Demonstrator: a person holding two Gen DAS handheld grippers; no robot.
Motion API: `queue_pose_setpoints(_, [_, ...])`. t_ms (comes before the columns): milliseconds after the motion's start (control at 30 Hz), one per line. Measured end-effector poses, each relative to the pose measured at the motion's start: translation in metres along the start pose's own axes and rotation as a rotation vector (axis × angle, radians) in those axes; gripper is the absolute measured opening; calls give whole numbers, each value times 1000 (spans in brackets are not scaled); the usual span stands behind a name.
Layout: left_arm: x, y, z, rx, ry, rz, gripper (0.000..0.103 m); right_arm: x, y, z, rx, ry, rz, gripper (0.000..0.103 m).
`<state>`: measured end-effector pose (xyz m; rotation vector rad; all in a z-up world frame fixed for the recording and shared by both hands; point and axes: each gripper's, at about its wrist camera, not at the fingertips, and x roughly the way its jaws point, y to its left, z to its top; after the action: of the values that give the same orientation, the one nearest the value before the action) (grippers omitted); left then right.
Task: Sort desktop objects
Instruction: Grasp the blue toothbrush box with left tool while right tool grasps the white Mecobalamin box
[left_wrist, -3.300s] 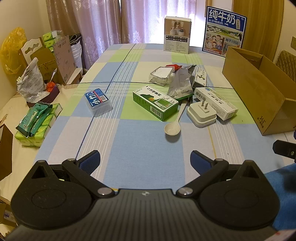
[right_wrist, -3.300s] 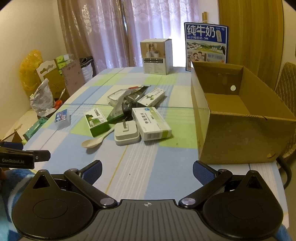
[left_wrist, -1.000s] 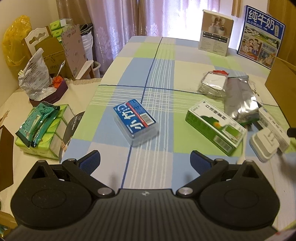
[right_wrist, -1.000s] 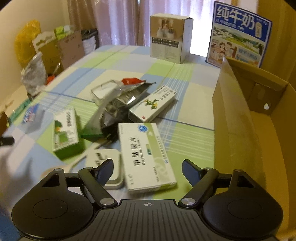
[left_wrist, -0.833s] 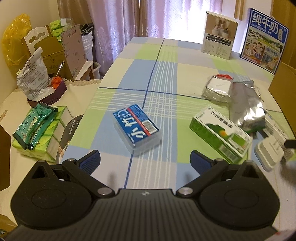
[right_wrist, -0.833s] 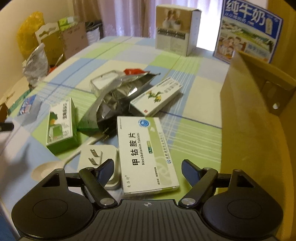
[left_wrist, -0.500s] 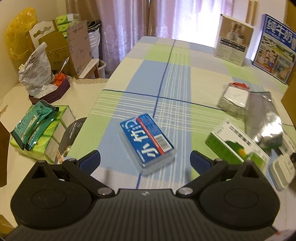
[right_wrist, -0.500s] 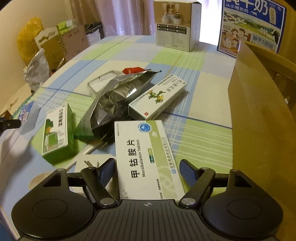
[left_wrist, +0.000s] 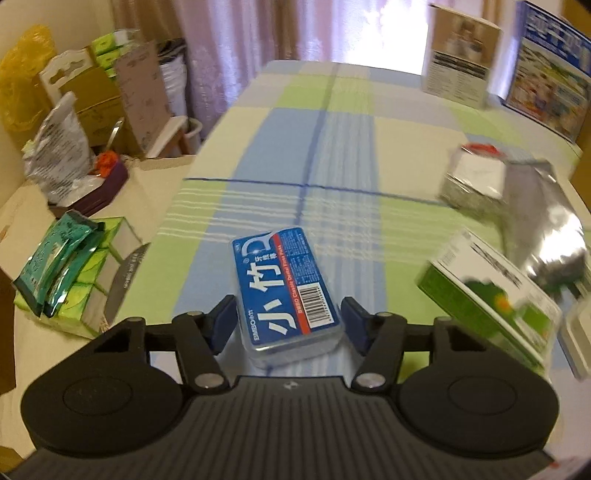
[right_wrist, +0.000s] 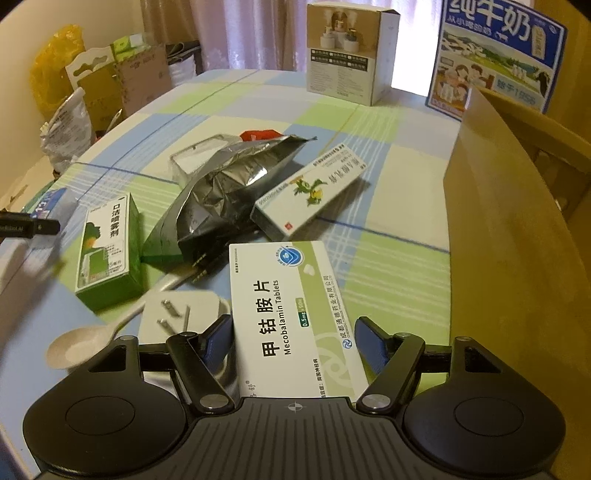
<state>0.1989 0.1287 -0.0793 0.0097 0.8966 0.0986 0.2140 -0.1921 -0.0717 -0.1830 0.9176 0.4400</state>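
on the checked bench (left_wrist: 332, 122), the left hand-held gripper (left_wrist: 288, 325) straddles the near end of a blue-labelled clear plastic case (left_wrist: 284, 291); its jaws stand part open, each blue pad just beside a long side of the case, contact not confirmed. the case lies flat near the left edge of the bench. in the right wrist view, the right hand-held gripper (right_wrist: 295, 343) straddles the near end of a white and green tablet box (right_wrist: 291, 317), jaws part open, a narrow gap visible on the right side. the tablet box lies flat, just beside a white plug adapter (right_wrist: 181, 314) lying prongs up. a white spoon (right_wrist: 85, 343) lies left of the adapter. beyond sit a green box (right_wrist: 107, 251), a crumpled silver foil bag (right_wrist: 229, 195) and a second white box (right_wrist: 310, 192). an open cardboard carton (right_wrist: 509, 221) stands to the right. left wrist view is blurred at its right side.
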Motion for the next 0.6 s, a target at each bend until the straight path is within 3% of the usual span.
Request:
queue_pose_setpoints(33, [-5,-3,-4,18,5,-15,56,-4,0,-3,9,3,-1,68])
queue_pose_setpoints(100, [-16,-10,-14,68,18,-54,56,-16,4,-6,13,-7,3,41])
queue_pose_setpoints(167, [-30,-17,-27,110,28,-107,57,-25,7,-11,37,7,0,34])
queue_pose_setpoints(233, [-41,-23,-40,140,38,-131,57,-28,7,-20,52,17,-8,34])
queue_pose_setpoints(267, [-44,-26,-46,150,37,-132,57,-29,6,-23,55,8,-17,35])
queue_pose_setpoints(333, [-49,-29,-53,164,36,-124,57,-30,4,-22,54,0,-32,55])
queue_pose_setpoints(367, [-50,-29,-55,162,33,-124,57,-31,3,-20,44,-13,-41,76])
queue_pose_setpoints(400, [-51,-30,-56,159,33,-126,57,-31,4,-19,21,-32,-51,83])
queue_pose_setpoints(600, [-47,-31,-49,165,21,-134,63,-9,6,-16,-100,19,-79,84])
